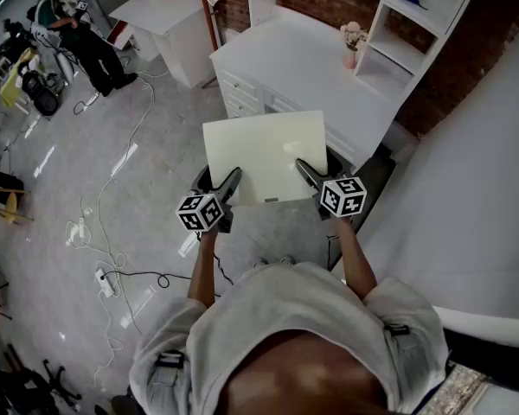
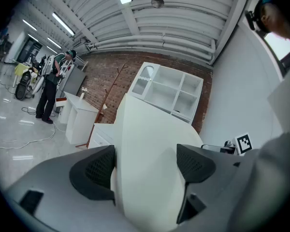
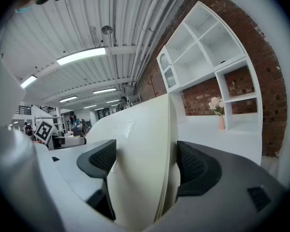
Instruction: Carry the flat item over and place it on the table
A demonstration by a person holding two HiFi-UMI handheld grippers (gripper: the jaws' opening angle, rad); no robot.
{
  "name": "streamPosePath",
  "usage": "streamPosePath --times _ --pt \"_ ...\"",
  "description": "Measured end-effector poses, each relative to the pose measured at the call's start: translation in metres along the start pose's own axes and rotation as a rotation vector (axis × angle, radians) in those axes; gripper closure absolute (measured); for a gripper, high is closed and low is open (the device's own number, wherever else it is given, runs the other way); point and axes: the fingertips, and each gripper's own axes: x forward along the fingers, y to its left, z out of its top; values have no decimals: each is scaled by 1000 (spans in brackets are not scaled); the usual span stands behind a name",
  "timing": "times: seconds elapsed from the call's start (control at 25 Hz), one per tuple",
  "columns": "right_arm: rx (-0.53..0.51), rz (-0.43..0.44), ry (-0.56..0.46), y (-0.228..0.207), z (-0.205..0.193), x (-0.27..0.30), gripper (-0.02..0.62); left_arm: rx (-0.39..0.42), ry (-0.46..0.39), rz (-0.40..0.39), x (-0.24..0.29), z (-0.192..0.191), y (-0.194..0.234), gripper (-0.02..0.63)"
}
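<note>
Plainly, the flat board (image 1: 264,156) is off the ground and not yet down: it hangs level between the two hands. The left gripper (image 1: 233,176) and the right gripper (image 1: 303,168) each pinch a near corner, one to either side. In both gripper views the cream panel fills the gap between the jaws. They stand fairly wide, with the dark pads (image 2: 99,170) pressed against it, so I'd call both clamped on the board rather than empty. Nearly all of the panel reaches out ahead of the jaws. That is the worry: held only along its near edge, it could sag or pivot in the pads and slide free, especially if one hand leads the other and twists it. The white worktop (image 1: 303,54) lies just beyond the board's far edge. A low approach could knock that edge against the drawer fronts. Pushing too far across could catch the small flower vase (image 1: 353,46), which stands further ahead and to the right of the jaws. Cables (image 1: 112,258) trail on the floor below and left of the jaws, so a sidestep there could trip the carrier.
</note>
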Motion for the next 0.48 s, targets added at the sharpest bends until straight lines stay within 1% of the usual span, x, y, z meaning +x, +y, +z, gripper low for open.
streamPosePath --times 0.48 --pt "1 15 4 -2 -2 -7 202 -3 -1 12 -4 -5 -8 204"
